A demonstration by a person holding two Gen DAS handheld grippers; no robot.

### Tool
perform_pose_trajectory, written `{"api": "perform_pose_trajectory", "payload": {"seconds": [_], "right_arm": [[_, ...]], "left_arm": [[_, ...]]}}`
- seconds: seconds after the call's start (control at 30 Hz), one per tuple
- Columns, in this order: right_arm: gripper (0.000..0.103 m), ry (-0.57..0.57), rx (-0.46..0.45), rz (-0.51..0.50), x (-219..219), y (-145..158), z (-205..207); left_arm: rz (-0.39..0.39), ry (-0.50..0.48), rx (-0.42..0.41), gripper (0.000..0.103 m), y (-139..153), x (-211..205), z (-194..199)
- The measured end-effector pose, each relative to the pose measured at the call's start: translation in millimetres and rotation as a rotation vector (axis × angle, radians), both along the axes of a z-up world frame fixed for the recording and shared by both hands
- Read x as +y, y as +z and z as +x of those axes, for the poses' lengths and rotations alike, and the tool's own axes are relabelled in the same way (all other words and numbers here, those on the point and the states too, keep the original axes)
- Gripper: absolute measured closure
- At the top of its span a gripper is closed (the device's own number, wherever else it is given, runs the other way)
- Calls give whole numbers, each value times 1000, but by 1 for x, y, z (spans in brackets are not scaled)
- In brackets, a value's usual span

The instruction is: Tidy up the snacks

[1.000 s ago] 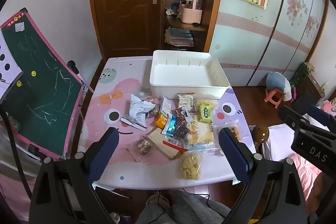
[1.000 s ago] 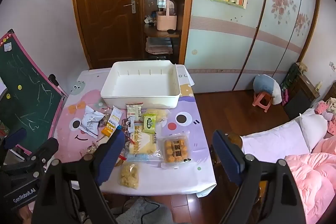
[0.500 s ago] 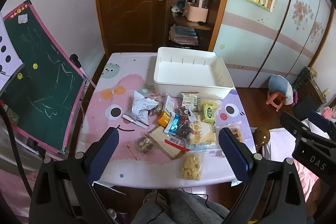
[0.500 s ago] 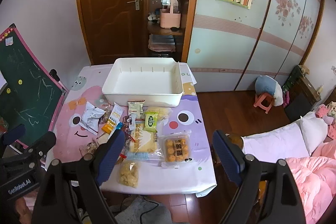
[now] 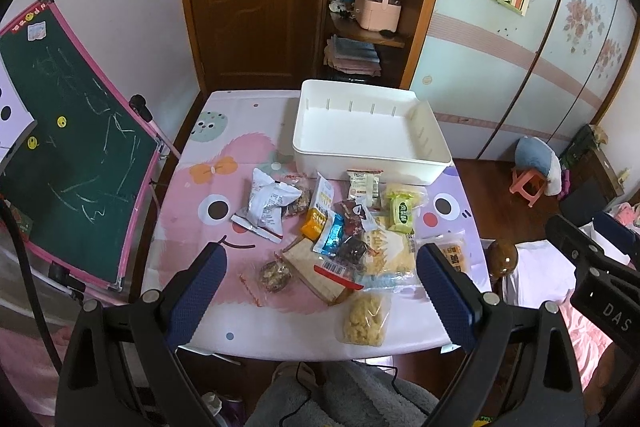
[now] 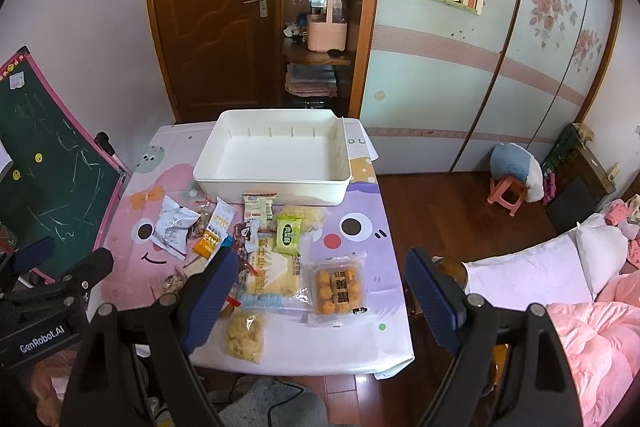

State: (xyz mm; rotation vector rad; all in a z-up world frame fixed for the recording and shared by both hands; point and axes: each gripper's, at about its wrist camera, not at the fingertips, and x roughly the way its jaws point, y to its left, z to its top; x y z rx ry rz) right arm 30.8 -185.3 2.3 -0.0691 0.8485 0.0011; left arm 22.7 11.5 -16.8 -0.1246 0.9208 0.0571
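Snacks, a loose pile of mixed plastic packets, lie on the pink cartoon-print surface ahead of and below both grippers, with the empty white rectangular plastic bin just beyond them. Left hand-held gripper and right hand-held gripper are both released, jaws wide, holding nothing. Since a second ago the views lifted and backed off slightly, nothing moved, so sorting hasn't begun.
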Motion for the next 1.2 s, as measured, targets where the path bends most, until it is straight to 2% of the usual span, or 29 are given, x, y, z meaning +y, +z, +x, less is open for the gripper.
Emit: {"api": "perform_pose_trajectory", "payload": {"seconds": [0.3, 0.63, 0.97, 1.2], "right_arm": [[17, 30, 12, -5, 2, -5, 10], [17, 69, 28, 2, 5, -12, 12], [17, 121, 40, 14, 13, -16, 16], [17, 131, 84, 46, 16, -28, 35]], "left_arm": [[4, 19, 14, 8, -5, 2, 13], [14, 48, 21, 8, -12, 8, -1], [32, 112, 40, 8, -16, 35, -1], [68, 110, 74, 8, -28, 66, 27]]}}
